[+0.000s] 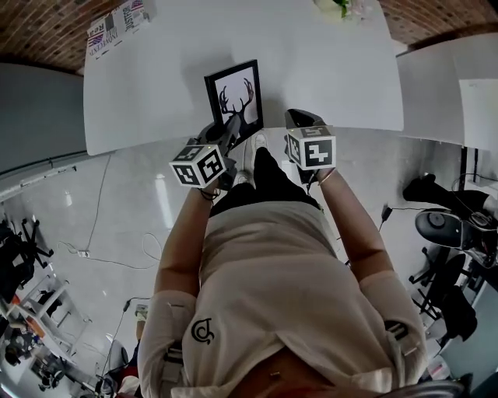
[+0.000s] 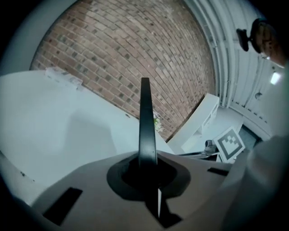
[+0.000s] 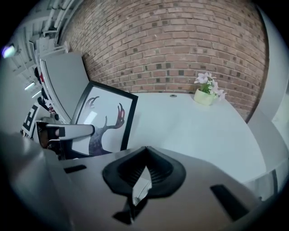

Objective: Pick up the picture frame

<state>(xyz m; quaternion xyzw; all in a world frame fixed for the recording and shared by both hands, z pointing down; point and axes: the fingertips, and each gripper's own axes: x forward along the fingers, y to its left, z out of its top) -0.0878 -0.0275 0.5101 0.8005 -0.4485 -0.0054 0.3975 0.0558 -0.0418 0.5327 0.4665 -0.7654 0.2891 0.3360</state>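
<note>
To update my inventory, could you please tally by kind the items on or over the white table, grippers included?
Picture frame: 1
Potted flowering plant: 1
Printed paper: 1
Grippers: 2 (left gripper, right gripper)
Total: 5

In the head view, cut off by the top edge: papers (image 1: pixel 117 27) at the far left of the table (image 1: pixel 156 93), print too small to read, and a flower pot (image 1: pixel 338 6) at the far right. Hidden behind the left gripper (image 1: pixel 231 128): near edge of the picture frame (image 1: pixel 234 97). In the left gripper view, seen only edge-on as a thin black strip, face out of sight, lower end buried between the clamped jaws. In the right gripper view, near left corner covered by the left gripper. Pale sliver at the closed jaws of the right gripper (image 3: pixel 141 173): too blurred to tell. Cannot make out the clutter (image 1: pixel 31 311) at the near left.
</note>
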